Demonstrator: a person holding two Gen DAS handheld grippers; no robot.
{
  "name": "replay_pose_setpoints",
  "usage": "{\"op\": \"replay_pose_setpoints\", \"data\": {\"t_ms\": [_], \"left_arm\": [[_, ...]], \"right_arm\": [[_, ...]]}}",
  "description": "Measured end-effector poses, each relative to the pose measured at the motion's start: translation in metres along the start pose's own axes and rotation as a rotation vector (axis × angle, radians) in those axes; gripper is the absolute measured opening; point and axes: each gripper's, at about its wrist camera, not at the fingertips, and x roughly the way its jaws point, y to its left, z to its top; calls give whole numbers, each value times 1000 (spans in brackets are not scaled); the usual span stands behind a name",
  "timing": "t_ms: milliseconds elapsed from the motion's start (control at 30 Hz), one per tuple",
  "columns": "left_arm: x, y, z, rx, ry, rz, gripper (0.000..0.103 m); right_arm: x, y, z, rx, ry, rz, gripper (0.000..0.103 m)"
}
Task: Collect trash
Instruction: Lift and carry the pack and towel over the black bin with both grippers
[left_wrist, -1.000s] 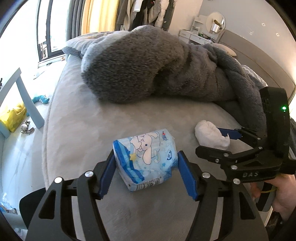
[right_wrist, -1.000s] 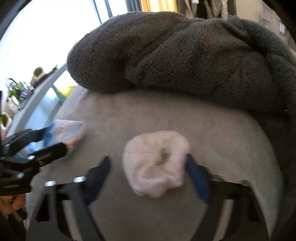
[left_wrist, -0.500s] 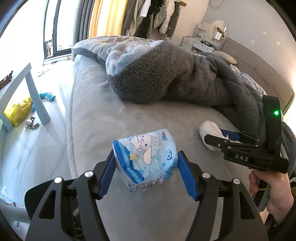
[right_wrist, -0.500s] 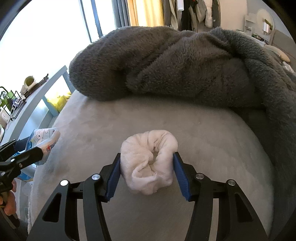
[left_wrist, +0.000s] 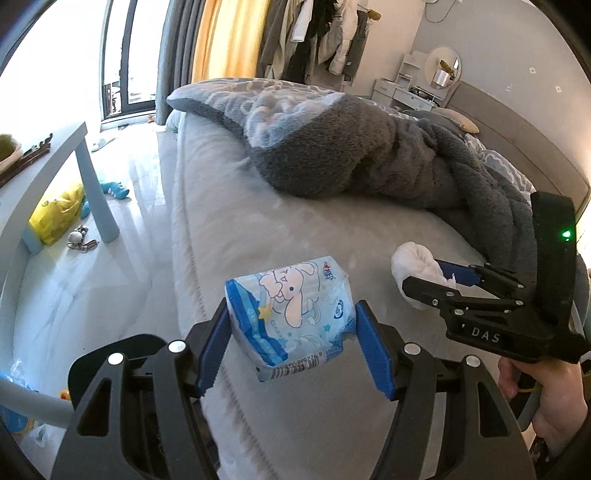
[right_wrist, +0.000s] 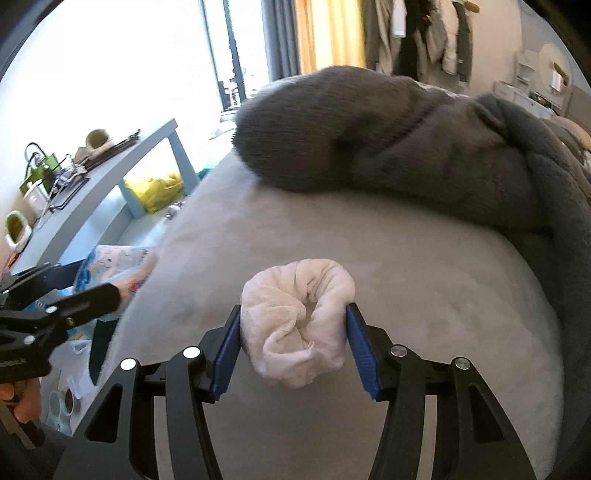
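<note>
My left fingers (left_wrist: 291, 332) are clamped on a blue tissue pack (left_wrist: 290, 323), one blue pad against each end, and the pack hangs clear above the edge of the bed (left_wrist: 236, 229). A white cartoon dog is printed on its face and a barcode runs along its lower edge. My right fingers (right_wrist: 295, 341) have just been closing and now pinch a white wad (right_wrist: 297, 323) of crumpled tissue between their pads; the wad bulges out above and below the pads and is lifted off the grey bed cover.

From the left camera I see my right fingers (left_wrist: 432, 280) off to the right, with the wad (left_wrist: 415, 262) sticking out in front of them and a hand (left_wrist: 546, 402) gripping the handle below. From the right camera the left fingers (right_wrist: 92, 284) show at the left edge, holding the pack (right_wrist: 118, 266) over the side of the bed.

A dark grey blanket (right_wrist: 406, 140) lies heaped across the far part of the bed (right_wrist: 406, 258), well apart from both things I hold. Beside the bed stands a pale blue bench (right_wrist: 110, 173) carrying cups and clutter, with a yellow bag (right_wrist: 155, 190) under it. Coats (left_wrist: 317, 33) hang by the curtain at the back.
</note>
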Motion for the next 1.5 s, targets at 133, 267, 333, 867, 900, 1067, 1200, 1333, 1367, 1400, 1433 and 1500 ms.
{"op": "replay_pose_setpoints", "data": {"t_ms": [133,267,333,867,900,1067,1200,1333,1367,1400,1433,1500], "left_arm": [[-14,11,-9,-8,-6,11,69],[-27,23,-17,-25,-9,22,69],[-32,29,-21,-30,-10,30,69],[-50,95,-55,-102,32,97,69],[-50,100,-56,-110,36,100,69],[-47,121,-65,-131,66,122,69],[-42,141,-75,-156,103,139,69],[-36,161,-85,-193,148,142,69],[-35,163,-87,-201,157,142,69],[-34,167,-89,-211,167,141,69],[-33,172,-91,-222,182,141,69],[-31,177,-95,-229,205,143,69]], "right_arm": [[-5,19,-5,-7,-5,13,56],[-12,33,-13,-14,-9,25,56],[-12,43,-15,-20,-9,34,56],[-5,126,-5,-97,-24,112,56],[-4,129,-4,-100,-23,115,56],[4,149,1,-116,-21,140,56],[10,166,5,-130,-20,163,56],[14,184,8,-148,-22,185,56],[15,187,8,-151,-21,189,56],[16,190,9,-155,-19,193,56],[18,193,9,-159,-16,196,56],[21,198,9,-163,-11,199,56]]}}
